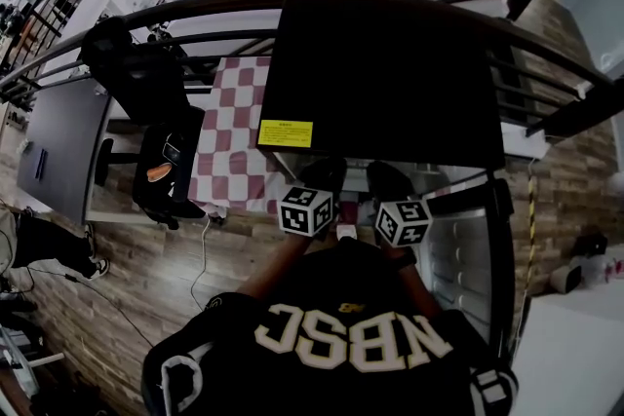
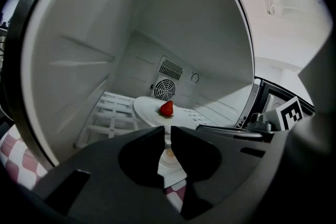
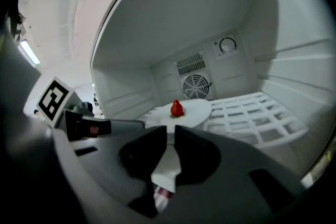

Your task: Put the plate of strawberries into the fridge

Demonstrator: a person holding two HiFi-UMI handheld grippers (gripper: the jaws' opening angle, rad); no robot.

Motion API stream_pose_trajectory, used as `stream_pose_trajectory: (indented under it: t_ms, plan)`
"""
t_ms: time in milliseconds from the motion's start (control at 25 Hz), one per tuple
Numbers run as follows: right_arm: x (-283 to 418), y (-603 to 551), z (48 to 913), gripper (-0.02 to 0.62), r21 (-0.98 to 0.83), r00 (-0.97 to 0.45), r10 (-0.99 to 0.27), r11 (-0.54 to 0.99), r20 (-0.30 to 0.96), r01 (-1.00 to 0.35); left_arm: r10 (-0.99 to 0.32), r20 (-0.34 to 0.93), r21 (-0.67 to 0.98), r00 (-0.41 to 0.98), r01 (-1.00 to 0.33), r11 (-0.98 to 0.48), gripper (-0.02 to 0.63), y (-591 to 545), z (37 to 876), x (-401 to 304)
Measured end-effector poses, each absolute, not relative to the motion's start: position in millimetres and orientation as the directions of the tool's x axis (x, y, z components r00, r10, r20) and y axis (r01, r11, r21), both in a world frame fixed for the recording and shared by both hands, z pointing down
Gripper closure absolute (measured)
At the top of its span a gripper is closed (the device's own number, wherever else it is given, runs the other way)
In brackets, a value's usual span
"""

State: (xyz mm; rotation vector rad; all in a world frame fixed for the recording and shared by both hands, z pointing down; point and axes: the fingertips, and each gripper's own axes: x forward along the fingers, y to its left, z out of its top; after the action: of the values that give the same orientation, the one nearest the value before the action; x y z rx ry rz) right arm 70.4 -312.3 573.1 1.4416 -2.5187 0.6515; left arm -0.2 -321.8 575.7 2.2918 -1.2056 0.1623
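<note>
A white plate (image 2: 149, 110) with a single red strawberry (image 2: 166, 108) on it sits inside the open white fridge (image 2: 131, 23), above its wire shelf (image 2: 107, 113). Whether it rests on the shelf I cannot tell. My left gripper (image 2: 167, 132) is shut on the plate's near rim. My right gripper (image 3: 170, 134) is shut on the same plate (image 3: 189, 112), beside the strawberry (image 3: 177, 108). In the head view only the two marker cubes, left (image 1: 307, 209) and right (image 1: 403, 222), show at the fridge's (image 1: 380, 83) mouth; the plate is hidden there.
The fridge door (image 1: 468, 253) stands open to the right. A fan grille (image 2: 164, 89) and a dial (image 3: 227, 45) are on the back wall. A checkered table (image 1: 229, 146) and a black chair (image 1: 161, 166) stand to the left, with a railing (image 1: 195, 10) behind.
</note>
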Motion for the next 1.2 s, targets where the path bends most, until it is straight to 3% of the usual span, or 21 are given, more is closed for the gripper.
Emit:
stream_pose_trajectory:
  t_ms: [520,880,1200]
  plan:
    - [53.9,-265.8,533.5,0.563,-0.243,-0.498,-0.824,0.443,0.270,-0.863,-0.756,0.242,0.349,0.608,-0.782,-0.517,0.581,-276.0,540.8,-22.5]
    - [56.4,-226.6,466.0,0.574,-0.134,-0.396,-0.915,0.384,0.078,-0.913,-0.783,0.084,0.250,0.616,-0.774,-0.582,0.589,-235.9,484.8,-38.8]
    - [48.8,-184.7,471.5,0.574,-0.141,-0.392,-0.915,0.377,0.097,-0.916,-0.765,-0.013,0.304,0.644,-0.727,-0.616,0.591,-194.7,472.4,-51.1]
